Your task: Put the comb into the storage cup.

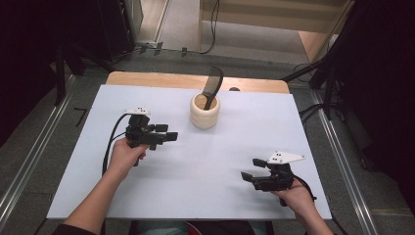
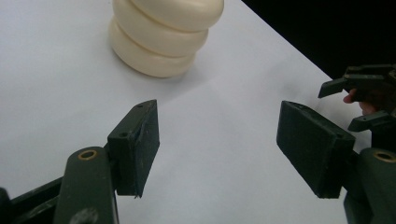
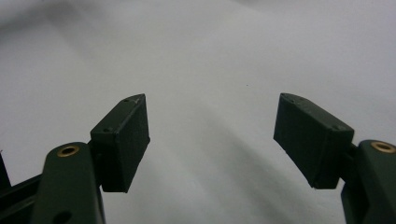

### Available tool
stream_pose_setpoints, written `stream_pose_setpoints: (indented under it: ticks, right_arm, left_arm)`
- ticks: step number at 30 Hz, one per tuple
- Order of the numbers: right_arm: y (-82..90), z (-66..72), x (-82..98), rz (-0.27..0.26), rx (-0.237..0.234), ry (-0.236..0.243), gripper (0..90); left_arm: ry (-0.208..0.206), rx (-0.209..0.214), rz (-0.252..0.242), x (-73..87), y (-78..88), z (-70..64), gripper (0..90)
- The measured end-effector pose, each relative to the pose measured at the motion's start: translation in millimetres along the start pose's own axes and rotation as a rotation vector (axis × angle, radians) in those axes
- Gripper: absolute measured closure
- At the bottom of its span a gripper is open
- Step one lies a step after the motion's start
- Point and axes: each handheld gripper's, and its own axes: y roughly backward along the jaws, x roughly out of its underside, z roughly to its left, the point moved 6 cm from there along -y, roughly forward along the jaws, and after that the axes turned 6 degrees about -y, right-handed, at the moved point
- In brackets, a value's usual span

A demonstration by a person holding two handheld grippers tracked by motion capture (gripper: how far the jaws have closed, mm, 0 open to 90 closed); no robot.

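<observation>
Forearms enter from the near edge of the white table [image 1: 235, 147], as I read the high view. My left hand [image 1: 125, 154] holds the left gripper [image 1: 166, 136] over the left half of the table, jaws pointing across toward the right. My right hand [image 1: 293, 193] holds the right gripper [image 1: 249, 169] low over the near right corner, jaws pointing left.

A cream ribbed holder [image 1: 204, 111] stands upright at the table's far middle, with a black comb [image 1: 213, 88] leaning out of it (only the part above the rim is visible). In the left gripper view the holder [image 2: 163, 32] is cut off at the top edge, and the other gripper [image 2: 369, 98] appears partly at the right edge, dark against a black background.

Both pairs of jaws stand wide apart with nothing between the pads but bare table: see the left gripper [image 2: 217, 149] and the right gripper [image 3: 212, 140] in their own views. Neither touches the holder; the left one is nearer to it.
</observation>
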Motion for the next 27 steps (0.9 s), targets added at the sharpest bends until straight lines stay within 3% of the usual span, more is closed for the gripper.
stream_pose_setpoints:
  ticks: [27]
  right_arm:
    - [-0.7, -1.9, -0.1, 0.000, 0.003, -0.007, 24.8]
  left_arm:
    - [-0.078, -0.023, 0.070, 33.4, 19.3, -24.7, 30.6]
